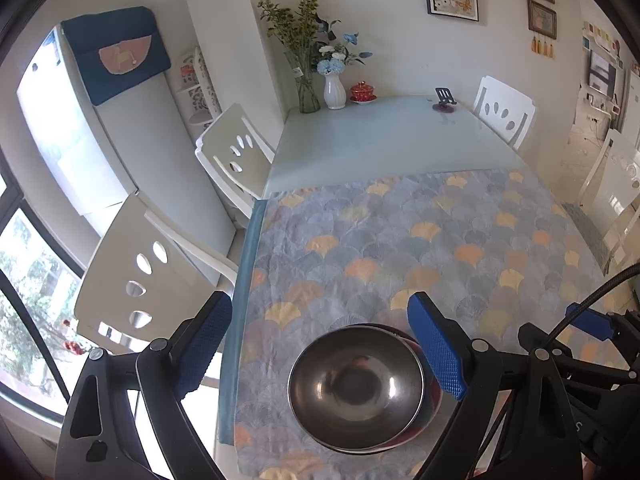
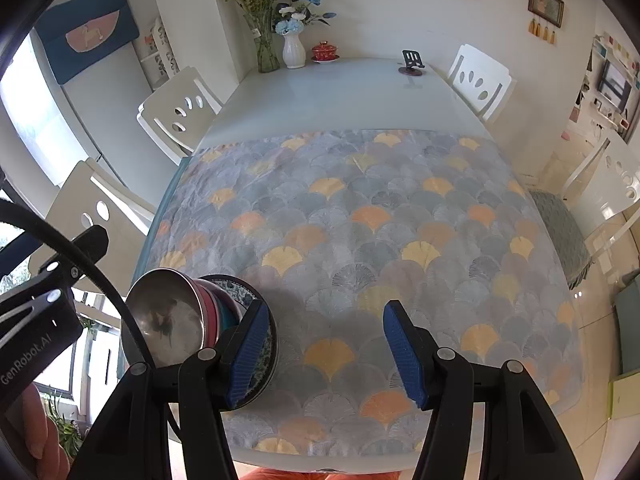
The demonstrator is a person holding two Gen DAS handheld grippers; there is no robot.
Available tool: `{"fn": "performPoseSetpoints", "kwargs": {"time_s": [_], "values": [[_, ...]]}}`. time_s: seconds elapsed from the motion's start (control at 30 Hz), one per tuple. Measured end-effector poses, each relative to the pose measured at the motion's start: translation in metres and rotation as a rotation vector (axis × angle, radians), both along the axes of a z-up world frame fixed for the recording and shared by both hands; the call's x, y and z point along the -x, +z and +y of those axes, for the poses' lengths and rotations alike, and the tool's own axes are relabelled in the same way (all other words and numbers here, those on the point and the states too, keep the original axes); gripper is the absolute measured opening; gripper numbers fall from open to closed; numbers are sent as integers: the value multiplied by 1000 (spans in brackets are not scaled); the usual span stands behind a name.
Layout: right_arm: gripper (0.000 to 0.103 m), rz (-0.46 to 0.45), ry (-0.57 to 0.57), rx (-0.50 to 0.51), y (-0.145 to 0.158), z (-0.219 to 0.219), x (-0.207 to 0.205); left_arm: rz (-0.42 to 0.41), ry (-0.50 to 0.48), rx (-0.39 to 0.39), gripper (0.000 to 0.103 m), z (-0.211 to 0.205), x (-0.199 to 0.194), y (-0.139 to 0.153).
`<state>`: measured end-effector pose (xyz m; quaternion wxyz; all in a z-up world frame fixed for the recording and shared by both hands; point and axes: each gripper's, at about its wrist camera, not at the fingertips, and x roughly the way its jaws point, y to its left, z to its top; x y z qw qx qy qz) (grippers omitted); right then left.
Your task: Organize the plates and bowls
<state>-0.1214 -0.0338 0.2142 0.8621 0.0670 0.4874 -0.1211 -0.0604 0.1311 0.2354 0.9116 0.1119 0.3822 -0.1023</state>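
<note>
Left wrist view: left gripper [image 1: 322,348] wide open, holding nothing, blue fingers [image 1: 438,350] on either side of the shiny metal bowl [image 1: 354,388] but not touching it. Metal bowl on top of a stack, with a pink bowl [image 2: 210,316] just under it, maybe a teal one under that (hard to tell), and a blue patterned plate [image 2: 264,344] at the bottom. Stack resting on the fan-patterned cloth [image 2: 360,240], near its left edge and close to the near end of the table [image 1: 380,136]. Right wrist view: right gripper [image 2: 324,354] open too, empty, just to the right of the stack, over bare cloth. Far past the stack, at the table's back end, a white vase [image 2: 294,50] with flowers and a red lidded cup [image 2: 325,51].
</note>
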Motion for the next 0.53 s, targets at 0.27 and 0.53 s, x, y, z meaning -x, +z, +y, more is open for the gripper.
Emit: {"fn": "performPoseSetpoints", "kwargs": {"time_s": [0.27, 0.53], "values": [[58, -8, 5, 3, 4, -10, 2, 6, 43, -9, 89, -7, -1, 0], [61, -1, 37, 7, 10, -23, 1, -25, 66, 26, 89, -16, 4, 7]]}}
